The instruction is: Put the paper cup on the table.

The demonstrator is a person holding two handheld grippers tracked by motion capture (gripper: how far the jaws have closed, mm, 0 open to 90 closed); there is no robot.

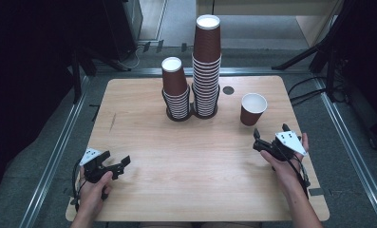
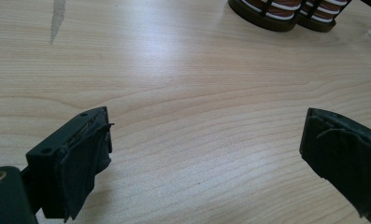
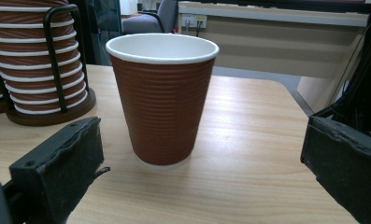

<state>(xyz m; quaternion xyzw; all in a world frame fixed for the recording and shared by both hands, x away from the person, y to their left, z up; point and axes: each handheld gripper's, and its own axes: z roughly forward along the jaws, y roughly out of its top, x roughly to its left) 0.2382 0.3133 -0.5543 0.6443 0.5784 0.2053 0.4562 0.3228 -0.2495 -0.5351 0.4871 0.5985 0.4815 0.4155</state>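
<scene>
A single brown ribbed paper cup [image 1: 252, 109] with a white inside stands upright on the right part of the wooden table [image 1: 186, 156]. My right gripper [image 1: 270, 131] sits just in front of it, open, pointing at it. In the right gripper view the cup [image 3: 163, 98] stands a little beyond the two wide-apart black jaws, untouched, with my right gripper [image 3: 201, 128] holding nothing. My left gripper [image 1: 116, 157] rests near the front left of the table, open and empty. In the left gripper view, bare wood lies between the spread jaws of my left gripper [image 2: 206, 128].
Two stacks of brown cups stand in black wire holders at the back centre, a short stack [image 1: 175, 90] and a taller one [image 1: 206, 66]. Their bases [image 2: 267, 11] show far off, and the taller stack's holder [image 3: 47, 70] stands left of the cup. A dark round hole [image 1: 228, 90] marks the table.
</scene>
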